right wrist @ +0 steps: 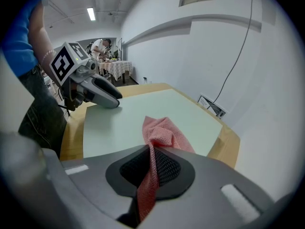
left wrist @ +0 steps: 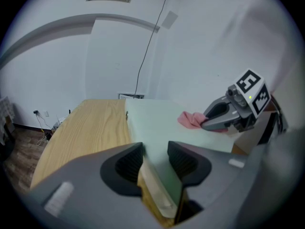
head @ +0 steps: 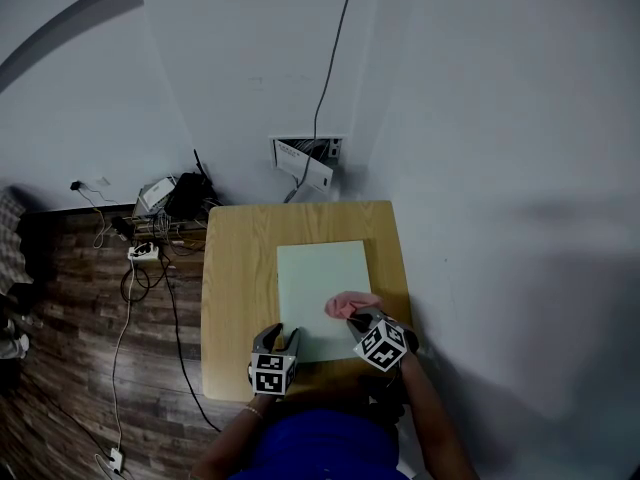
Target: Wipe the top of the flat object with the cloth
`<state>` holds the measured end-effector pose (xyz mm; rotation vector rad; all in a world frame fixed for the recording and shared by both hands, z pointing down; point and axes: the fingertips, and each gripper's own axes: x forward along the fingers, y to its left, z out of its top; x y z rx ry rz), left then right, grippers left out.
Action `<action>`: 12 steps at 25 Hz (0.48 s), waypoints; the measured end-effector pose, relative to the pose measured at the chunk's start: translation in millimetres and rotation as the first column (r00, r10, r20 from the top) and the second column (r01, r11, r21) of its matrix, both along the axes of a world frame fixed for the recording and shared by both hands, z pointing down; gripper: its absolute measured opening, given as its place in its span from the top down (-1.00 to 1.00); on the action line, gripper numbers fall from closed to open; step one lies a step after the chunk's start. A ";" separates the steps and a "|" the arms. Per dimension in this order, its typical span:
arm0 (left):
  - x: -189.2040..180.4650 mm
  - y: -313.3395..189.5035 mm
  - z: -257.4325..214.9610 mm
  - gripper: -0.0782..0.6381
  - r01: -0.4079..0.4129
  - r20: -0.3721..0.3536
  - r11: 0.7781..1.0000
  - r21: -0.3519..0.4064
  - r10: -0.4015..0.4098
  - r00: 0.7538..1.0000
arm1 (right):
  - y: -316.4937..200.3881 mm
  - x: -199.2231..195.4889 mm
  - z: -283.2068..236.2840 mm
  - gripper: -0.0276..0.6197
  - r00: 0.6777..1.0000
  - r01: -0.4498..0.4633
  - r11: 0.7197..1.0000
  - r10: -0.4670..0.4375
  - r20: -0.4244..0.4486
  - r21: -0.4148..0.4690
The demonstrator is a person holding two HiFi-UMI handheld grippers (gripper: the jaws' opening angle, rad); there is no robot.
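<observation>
A pale green flat board point(head: 320, 273) lies on a wooden table point(head: 240, 268). My left gripper point(head: 282, 338) is at the board's near left corner, and in the left gripper view its jaws point(left wrist: 155, 159) are closed on the board's edge point(left wrist: 157, 123). My right gripper point(head: 363, 319) is shut on a pink cloth point(head: 348, 304), which rests bunched on the board's near right part. In the right gripper view the cloth point(right wrist: 162, 132) runs up between the pads onto the board point(right wrist: 138, 111), with the left gripper point(right wrist: 97, 92) beyond it. The left gripper view shows the cloth point(left wrist: 190, 119) at the right gripper point(left wrist: 224, 118).
White walls stand close behind and to the right of the table. On the wooden floor to the left lie cables point(head: 140, 288) and a power strip point(head: 143, 251). An open wall box point(head: 305, 160) sits behind the table. A person stands at a distant table point(right wrist: 102, 49).
</observation>
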<state>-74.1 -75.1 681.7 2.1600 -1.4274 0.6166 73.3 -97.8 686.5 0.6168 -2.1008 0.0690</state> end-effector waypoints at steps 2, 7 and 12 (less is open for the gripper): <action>0.4 -0.8 0.3 0.31 0.002 -0.002 1.000 -0.001 -0.002 1.000 | 0.0 6.5 0.2 0.87 1.000 -0.023 1.000 0.023 0.008 -0.009; 0.9 -0.5 -1.5 0.31 0.004 -0.002 1.000 0.000 -0.004 1.000 | 3.6 16.6 -1.8 0.87 0.998 -0.058 0.998 0.058 -0.005 -0.017; 0.9 -0.4 -0.4 0.31 0.005 -0.003 1.000 0.000 -0.005 1.000 | 3.4 17.1 0.2 0.87 0.997 -0.080 0.997 0.080 0.006 -0.024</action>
